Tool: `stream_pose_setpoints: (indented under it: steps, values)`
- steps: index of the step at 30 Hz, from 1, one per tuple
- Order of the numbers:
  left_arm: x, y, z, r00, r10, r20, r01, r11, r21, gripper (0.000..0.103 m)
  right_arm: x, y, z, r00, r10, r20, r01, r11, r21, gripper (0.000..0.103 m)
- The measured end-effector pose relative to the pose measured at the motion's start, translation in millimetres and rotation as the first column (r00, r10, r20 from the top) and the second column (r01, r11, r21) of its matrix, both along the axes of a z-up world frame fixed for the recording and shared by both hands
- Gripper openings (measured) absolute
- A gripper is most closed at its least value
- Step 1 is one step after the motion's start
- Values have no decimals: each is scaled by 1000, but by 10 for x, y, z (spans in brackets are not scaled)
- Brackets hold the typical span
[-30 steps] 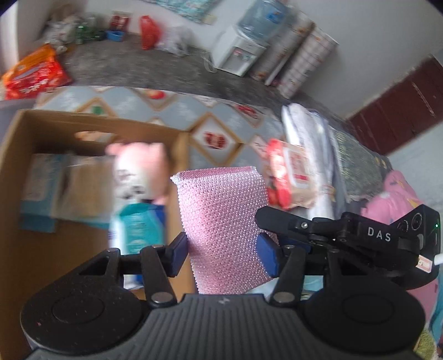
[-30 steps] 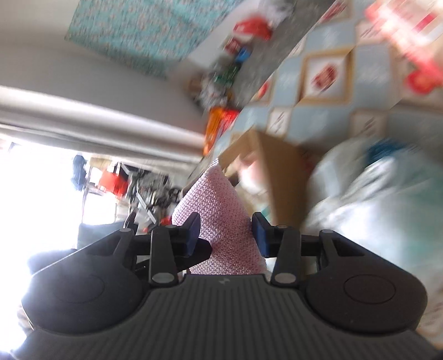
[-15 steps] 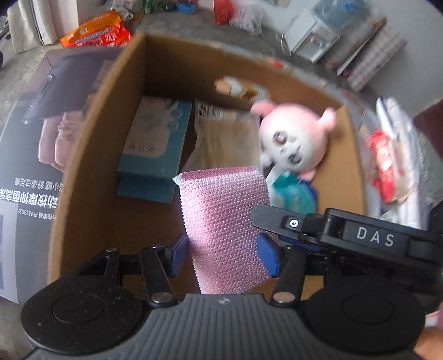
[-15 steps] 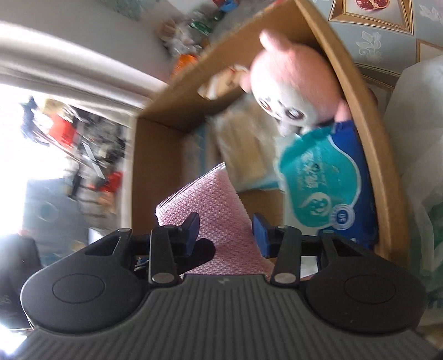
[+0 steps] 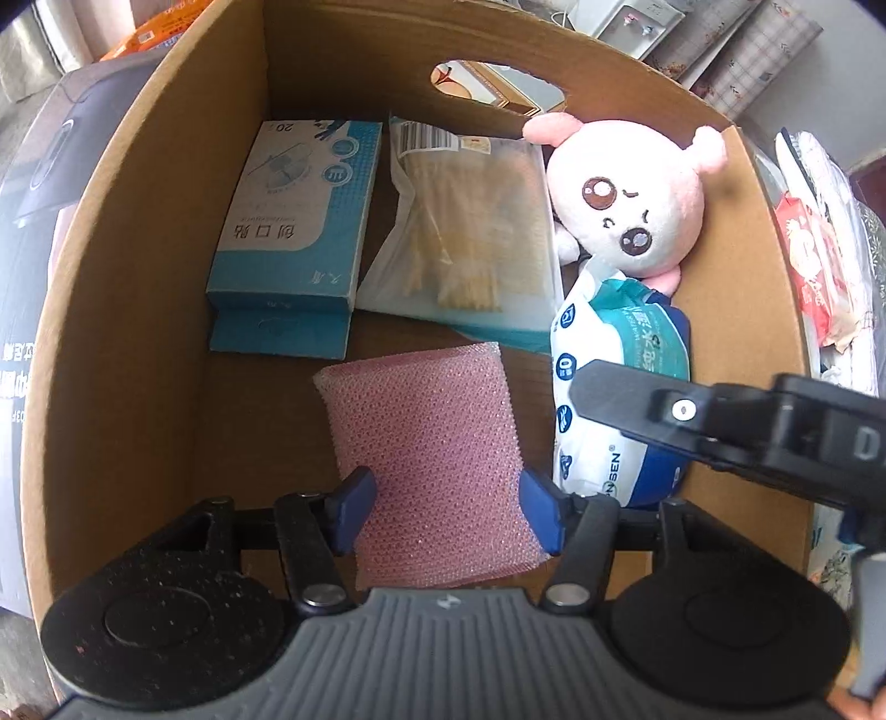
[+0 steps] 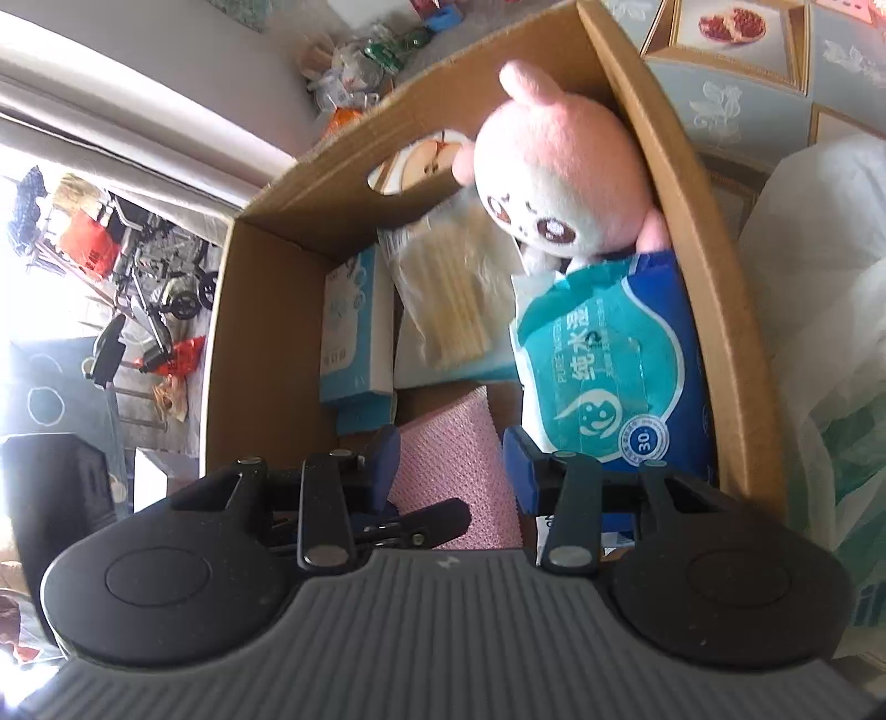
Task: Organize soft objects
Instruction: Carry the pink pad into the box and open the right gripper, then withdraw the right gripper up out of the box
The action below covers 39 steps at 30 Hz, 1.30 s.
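Pink mesh sponge (image 5: 429, 459): clamped by left gripper (image 5: 443, 512) and right gripper (image 6: 449, 465) together, steadying it over cardboard box (image 5: 138, 232) near edge; bare floor gap below, beside wet-wipes pack (image 5: 614, 410)

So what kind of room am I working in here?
Most likely a lived-in home, perhaps a bedroom or storeroom. A patterned quilt lies beside the cardboard box, bags and snack packets clutter the floor by the wall, and a water dispenser stands beyond the box.
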<state>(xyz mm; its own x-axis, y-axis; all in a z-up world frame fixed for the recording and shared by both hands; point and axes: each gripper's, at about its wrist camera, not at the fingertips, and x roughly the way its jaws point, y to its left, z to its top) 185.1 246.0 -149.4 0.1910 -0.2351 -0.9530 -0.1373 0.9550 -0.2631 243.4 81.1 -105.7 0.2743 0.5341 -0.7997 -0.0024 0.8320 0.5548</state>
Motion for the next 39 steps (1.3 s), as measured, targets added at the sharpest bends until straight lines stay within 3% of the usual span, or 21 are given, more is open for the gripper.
stream_pose_setpoints:
  steps: [4,9,14,25,33,39]
  values:
    - [1,24,76,999,26,-21,-26,1000,8,60,-46,-45,63,1000,-7,31,7,1000,13,42]
    - [-47,99,71,996,83,-37,-82,996,24,73,-99,-135,96,999,-21,43,19,999,34,42]
    - [16,108,-161,984,153,-95,-159,985,-61,68,-133,-185,134,998,-25,58,22,998,51,42]
    - [58,9,48,977,215,4,-215,976,-38,78,-166,-411,344,986,-77,150,55,988,144,46]
    - [37,-66,461,959,259,118,-263,965,12,84,-278,-697,599,969,-104,224,47,968,245,57]
    - [67,-397,785,954,233,186,-237,972,-3,85,-510,-1234,873,946,-165,278,83,955,284,62]
